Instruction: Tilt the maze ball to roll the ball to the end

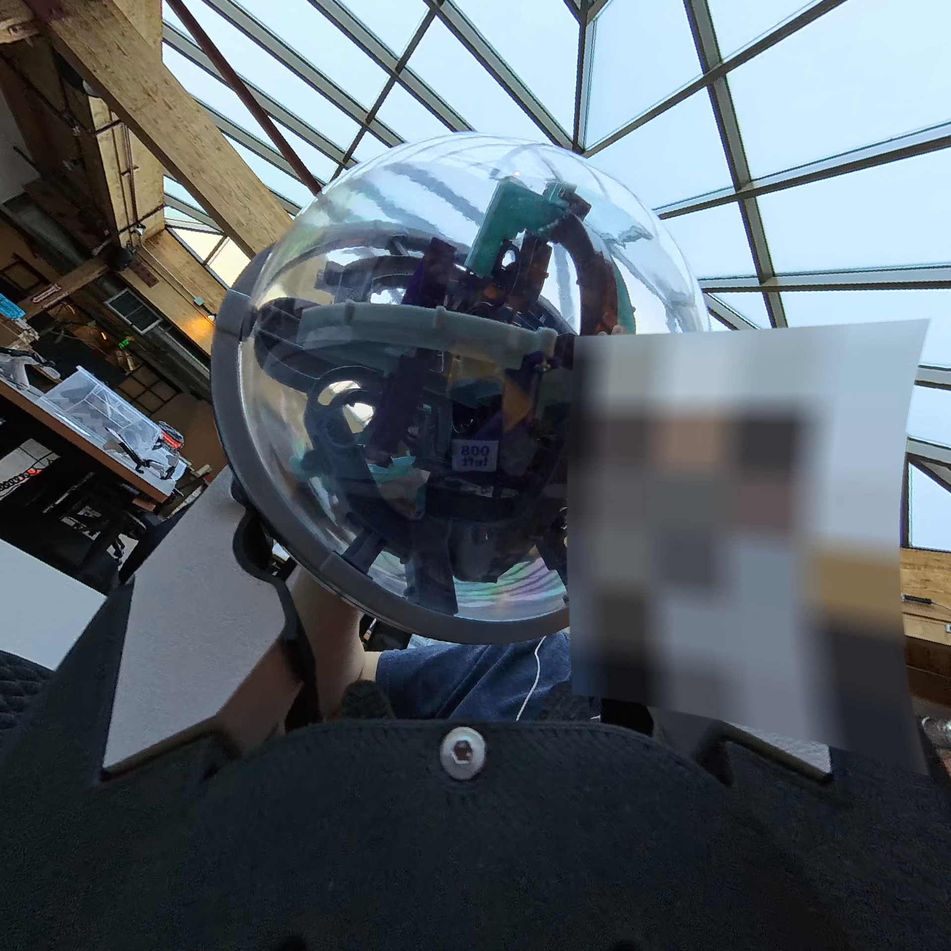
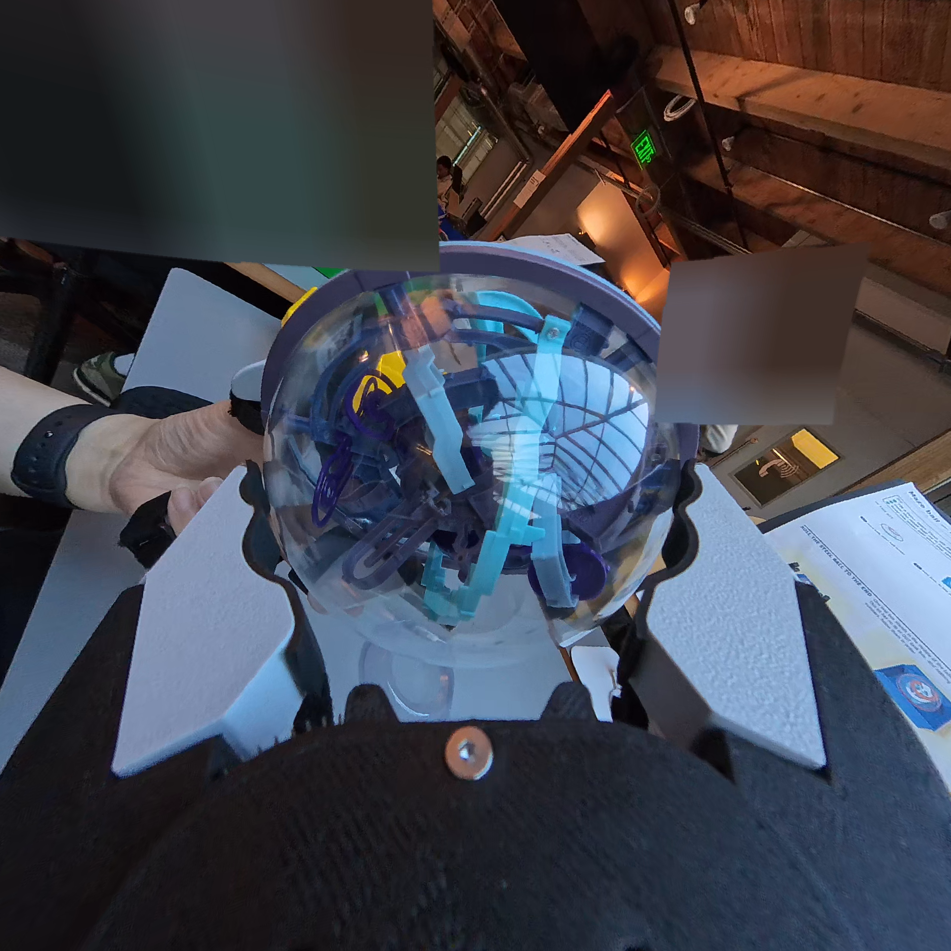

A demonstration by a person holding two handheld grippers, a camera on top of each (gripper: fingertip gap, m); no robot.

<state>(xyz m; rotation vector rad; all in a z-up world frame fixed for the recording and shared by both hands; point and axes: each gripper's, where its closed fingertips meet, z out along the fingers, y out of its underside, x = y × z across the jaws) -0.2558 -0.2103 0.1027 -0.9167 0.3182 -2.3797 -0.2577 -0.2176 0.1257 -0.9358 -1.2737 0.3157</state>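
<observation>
The maze ball (image 1: pixel 437 391) is a clear sphere with a grey equator ring and teal, purple and grey tracks inside. It is held up in the air, tilted. In the left wrist view my left gripper (image 1: pixel 453 520) closes on it from below; its left finger (image 1: pixel 195 592) shows, with the black pad at the ring, and the right finger is mostly behind a mosaic patch. In the right wrist view the maze ball (image 2: pixel 463 463) sits clamped between both fingers of my right gripper (image 2: pixel 471 478). I cannot make out the small ball inside.
A hand with a dark wristband (image 2: pixel 128 458) holds the other gripper at the left. A printed sheet (image 2: pixel 875 576) lies on the table at the right, and a clear round stand (image 2: pixel 406 684) under the ball. A workbench with a clear bin (image 1: pixel 98 411) stands far left. A skylight (image 1: pixel 720 128) is overhead.
</observation>
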